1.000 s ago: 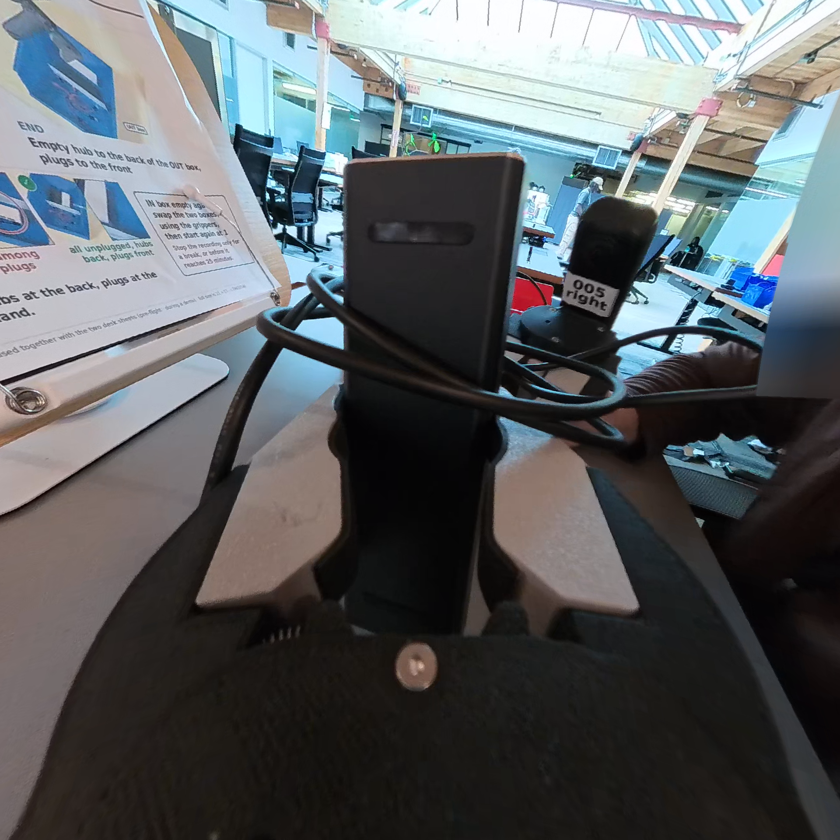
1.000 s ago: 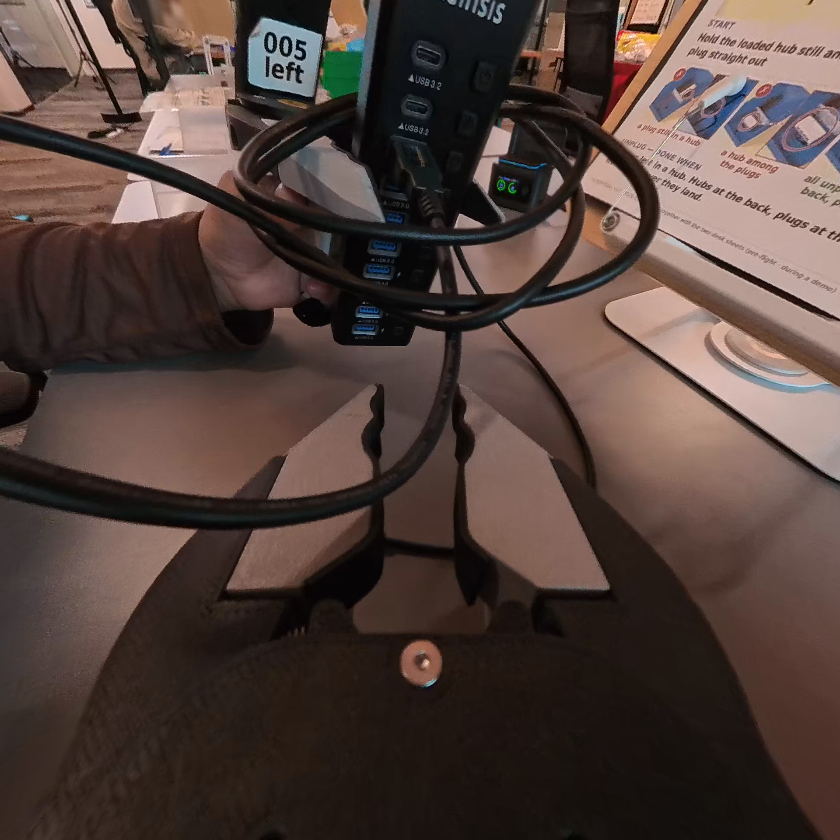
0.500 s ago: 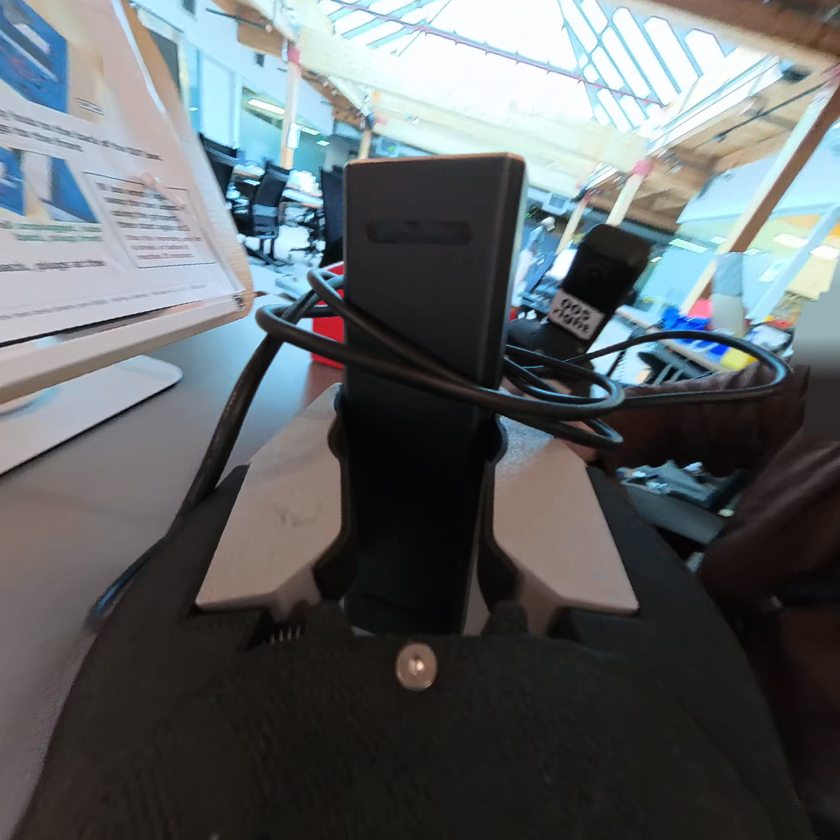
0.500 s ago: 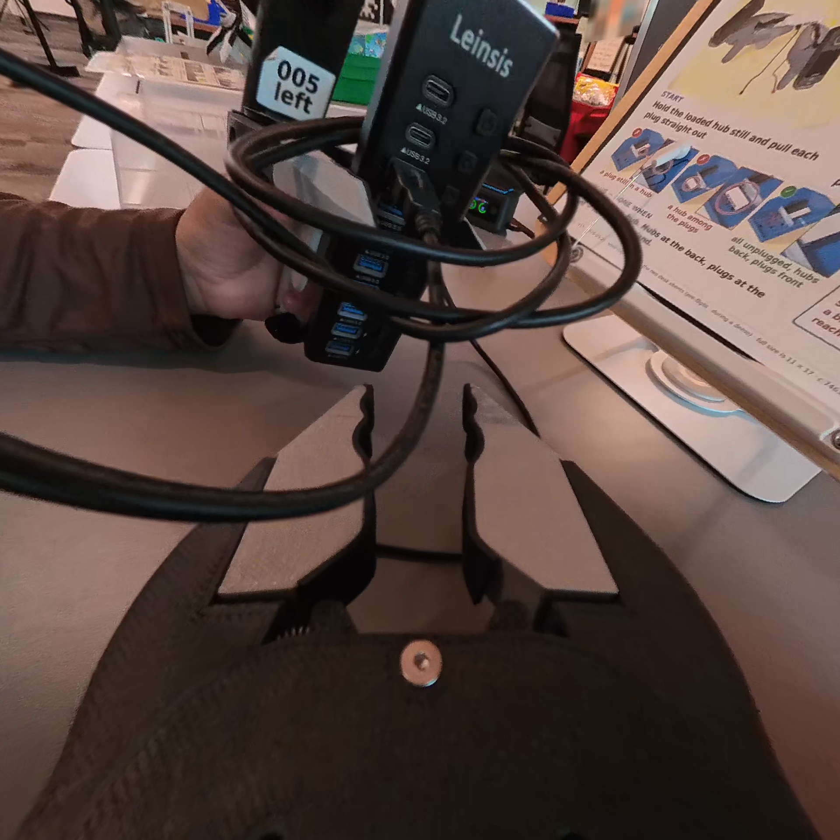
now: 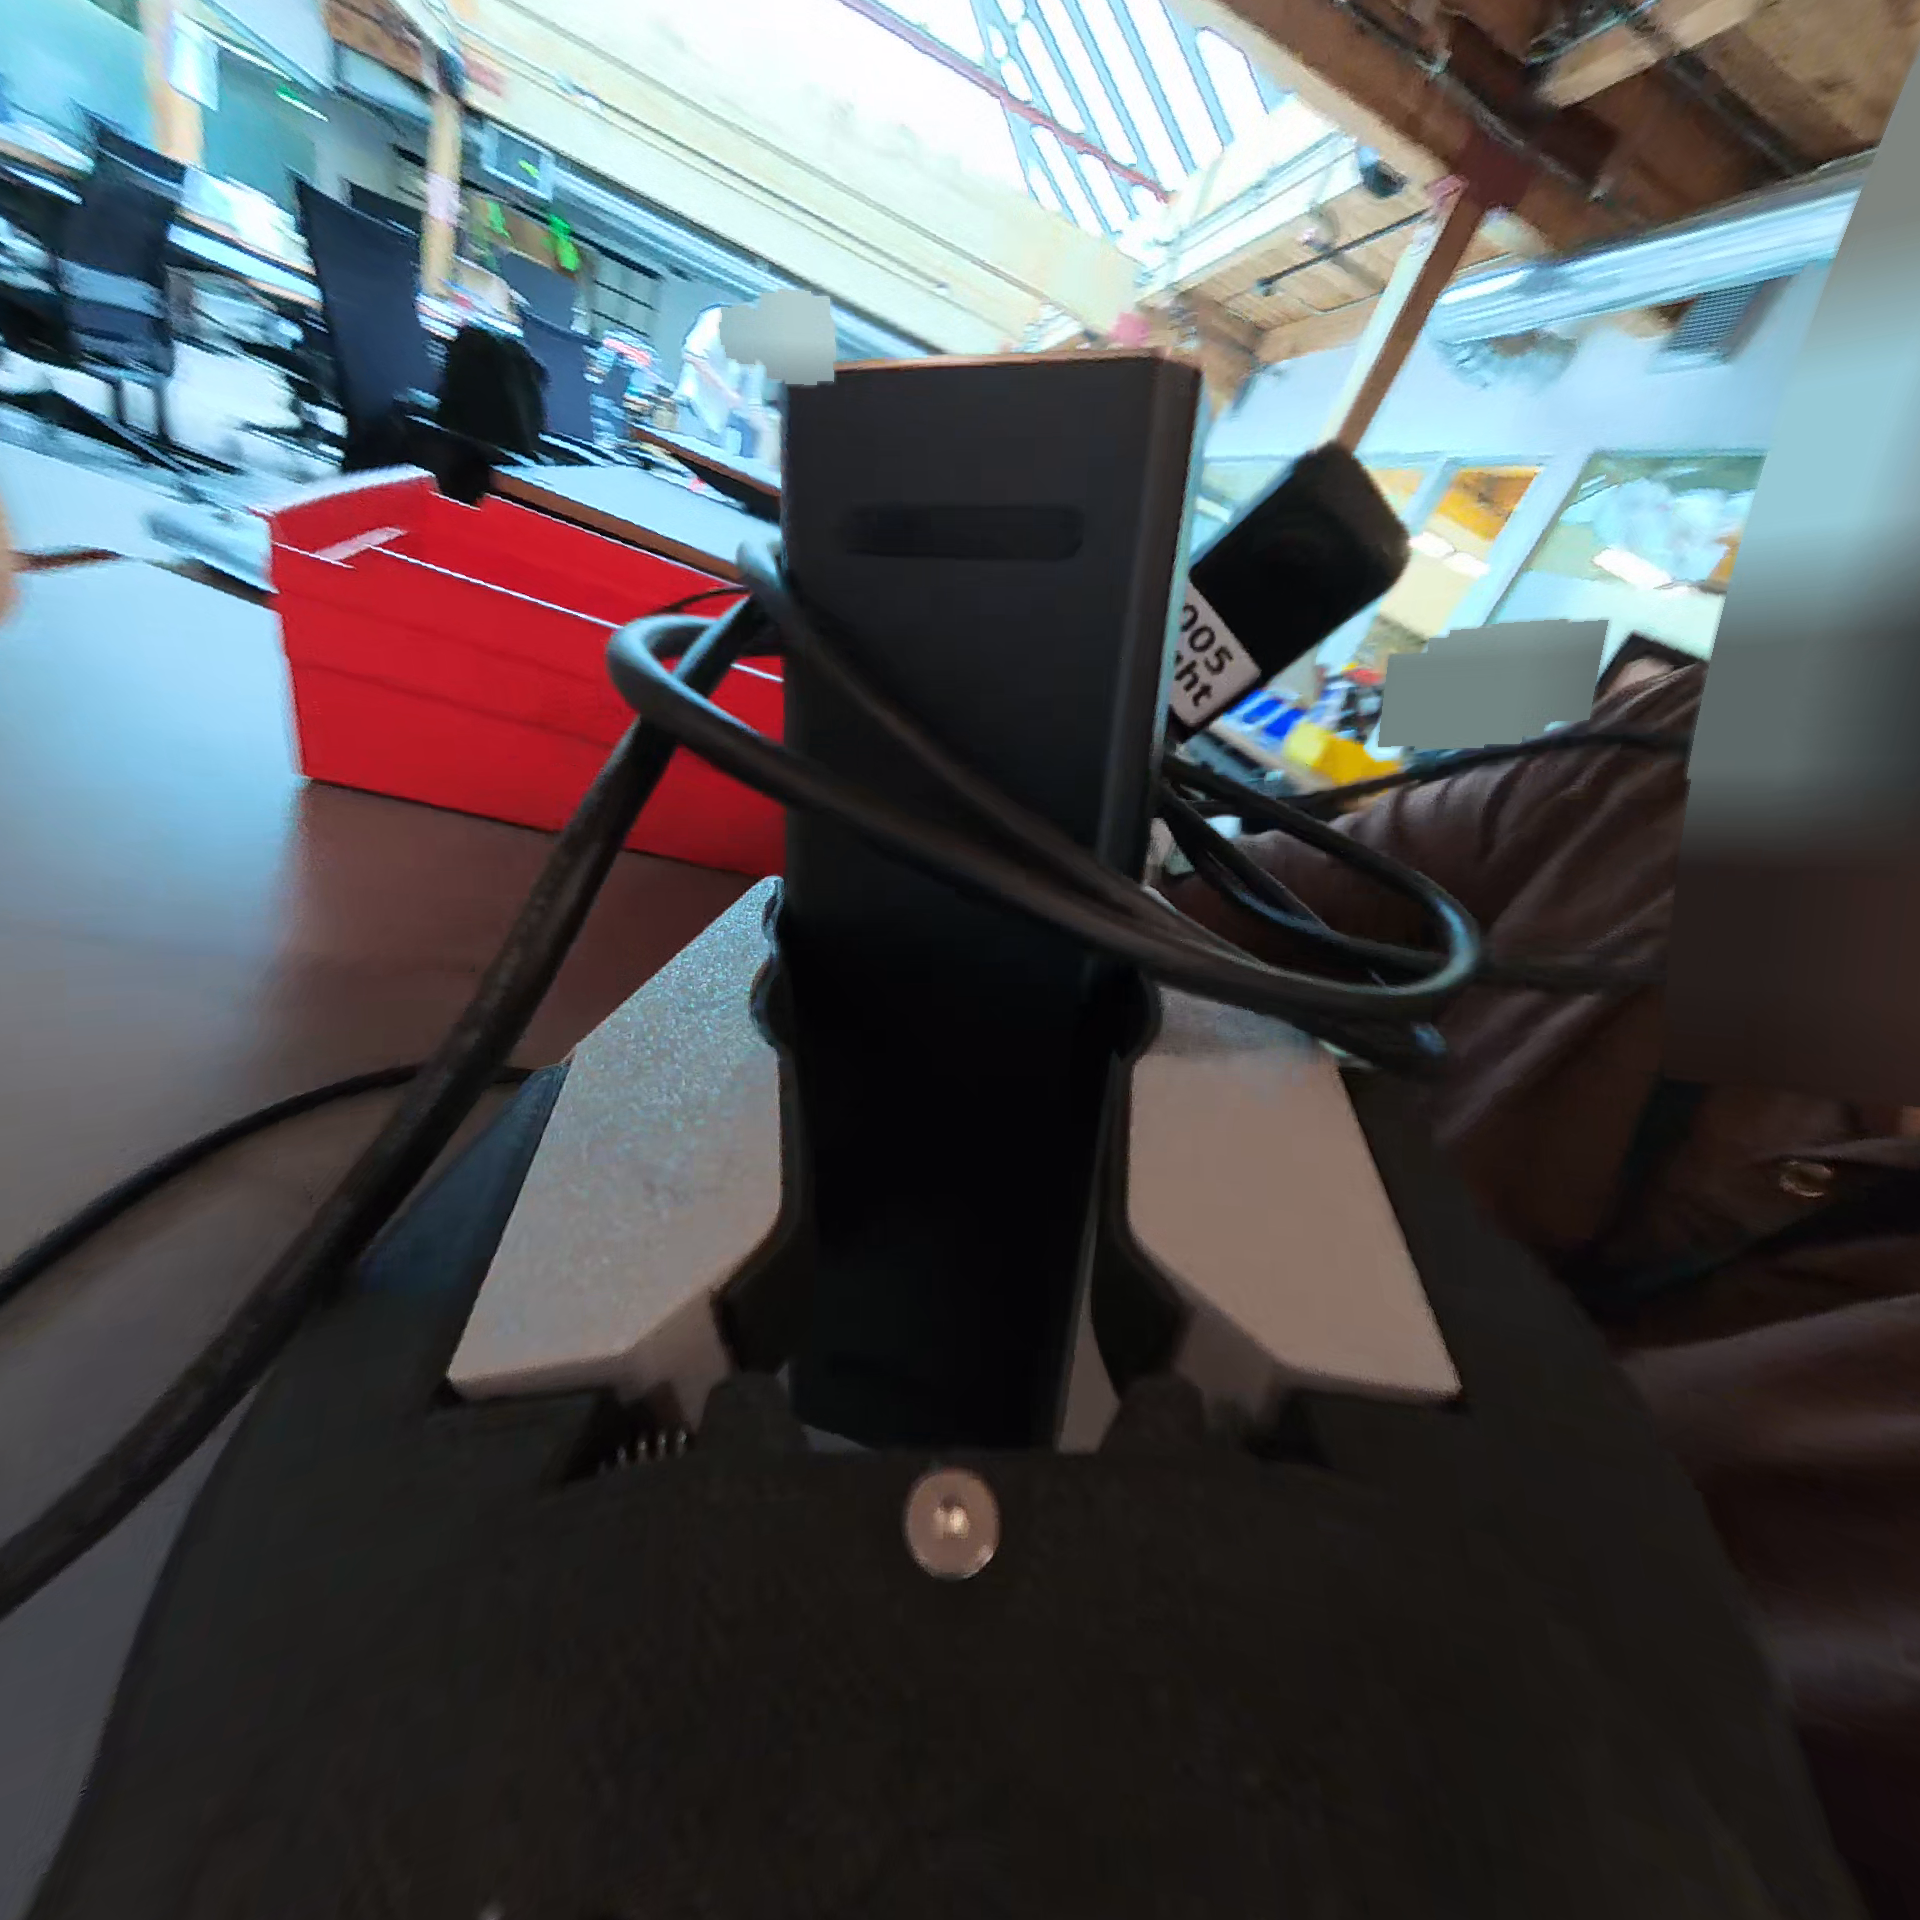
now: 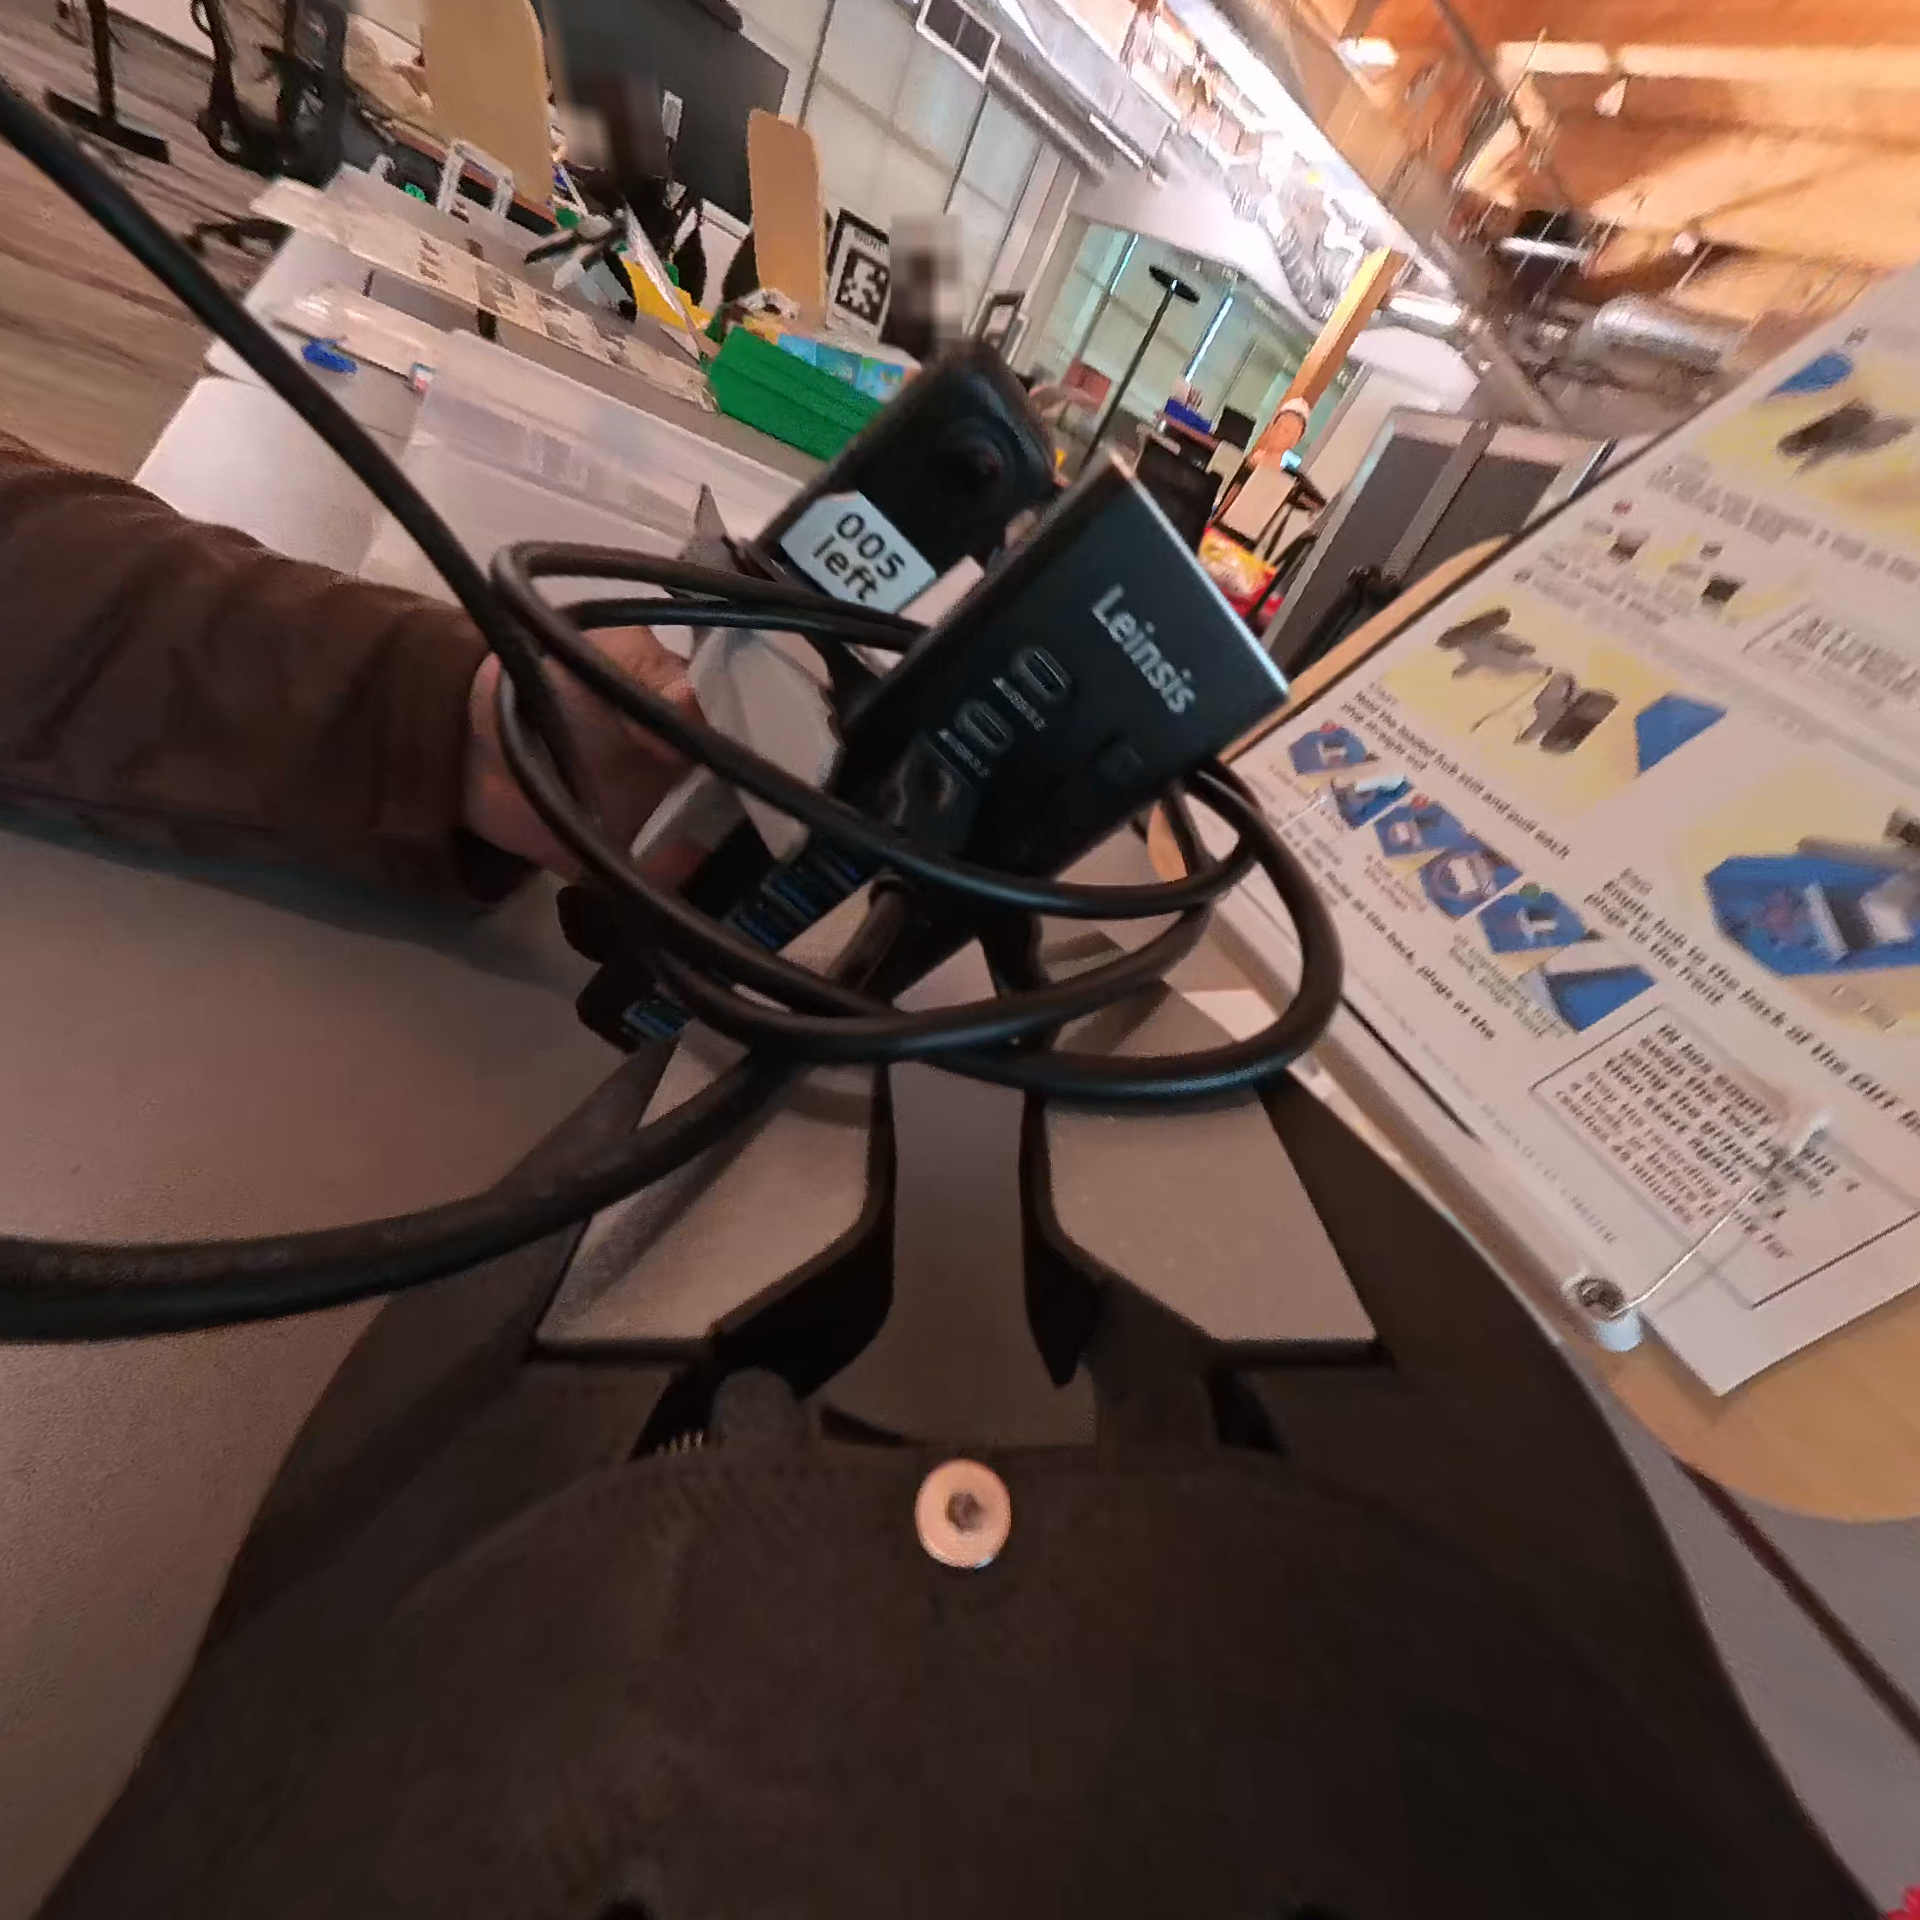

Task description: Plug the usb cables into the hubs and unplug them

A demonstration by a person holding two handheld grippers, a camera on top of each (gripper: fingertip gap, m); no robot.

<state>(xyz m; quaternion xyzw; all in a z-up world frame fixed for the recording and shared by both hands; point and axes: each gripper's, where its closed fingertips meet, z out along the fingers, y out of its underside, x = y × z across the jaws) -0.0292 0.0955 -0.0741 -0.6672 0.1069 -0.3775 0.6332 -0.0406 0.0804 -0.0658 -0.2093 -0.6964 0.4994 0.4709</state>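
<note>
Black textured hand-held gripper [image 5: 951, 997] bodies, silver-grey fingers [image 6: 1174, 1174], one central screw [image 5: 951, 1525] each; brown sleeve [image 6: 208, 665].

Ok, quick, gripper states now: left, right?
Left gripper: shut on the black hub.
Right gripper: open, a black cable passing loosely between its fingers, nothing clamped.

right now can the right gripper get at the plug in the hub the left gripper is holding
Probably not cleanly. The right gripper is open just short of the black usb hub, but loops of black cable are wound around the hub and cross in front of the plugged port, which is blurred.
</note>
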